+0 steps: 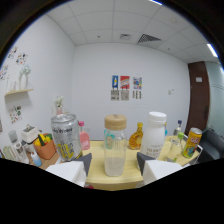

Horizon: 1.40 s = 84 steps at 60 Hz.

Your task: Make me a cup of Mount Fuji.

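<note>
Gripper (114, 162) open before one jar (115, 145), two cans (66, 136).

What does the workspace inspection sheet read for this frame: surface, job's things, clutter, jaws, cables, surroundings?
Surface: light wooden table, crowded along its far side.
Job's things: clear jar with a tan lid, white contents at its bottom, standing just ahead of the gripper, in line with the gap; silver can to its left; amber bottle, white bottle and yellow can to its right.
Clutter: pink bottle behind the silver can; holder with yellow and orange items beside it.
Jaws: open, holding nothing.
Cables: nothing seen.
Surroundings: white wall with posters, wall shelf, dark door, ceiling vent.
</note>
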Motion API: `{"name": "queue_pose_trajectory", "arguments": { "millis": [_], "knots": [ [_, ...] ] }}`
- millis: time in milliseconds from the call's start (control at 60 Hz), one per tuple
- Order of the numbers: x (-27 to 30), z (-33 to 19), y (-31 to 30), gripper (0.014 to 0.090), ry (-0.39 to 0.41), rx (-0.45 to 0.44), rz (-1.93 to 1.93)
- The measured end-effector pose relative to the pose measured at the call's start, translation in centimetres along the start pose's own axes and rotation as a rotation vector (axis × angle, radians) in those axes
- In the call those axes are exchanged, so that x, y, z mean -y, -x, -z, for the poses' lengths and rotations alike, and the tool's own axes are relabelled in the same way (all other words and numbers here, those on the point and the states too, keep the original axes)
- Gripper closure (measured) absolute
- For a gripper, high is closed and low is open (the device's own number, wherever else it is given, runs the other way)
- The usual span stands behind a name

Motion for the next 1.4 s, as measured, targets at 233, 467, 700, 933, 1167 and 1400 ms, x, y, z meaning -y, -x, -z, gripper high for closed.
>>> {"name": "queue_pose_trajectory", "arguments": {
  "millis": [233, 467, 700, 933, 1167, 1400],
  "knots": [
    [0.0, -3.5, 0.1, 0.0561, 0.003, -0.013, -0.032],
    [0.2, -3.4, -0.2, 0.0631, -0.004, -0.036, -0.028],
    [2.6, 0.3, -0.4, 0.0646, -0.078, -0.027, -0.024],
    [-2.1, 5.2, -0.4, 0.0648, -0.09, 0.014, -0.041],
    [-15.9, 5.8, 0.8, 0.0649, 0.043, 0.069, -0.077],
    [-26.1, 4.8, 2.0, 0.065, 0.135, 0.118, -0.228]
  ]
}}
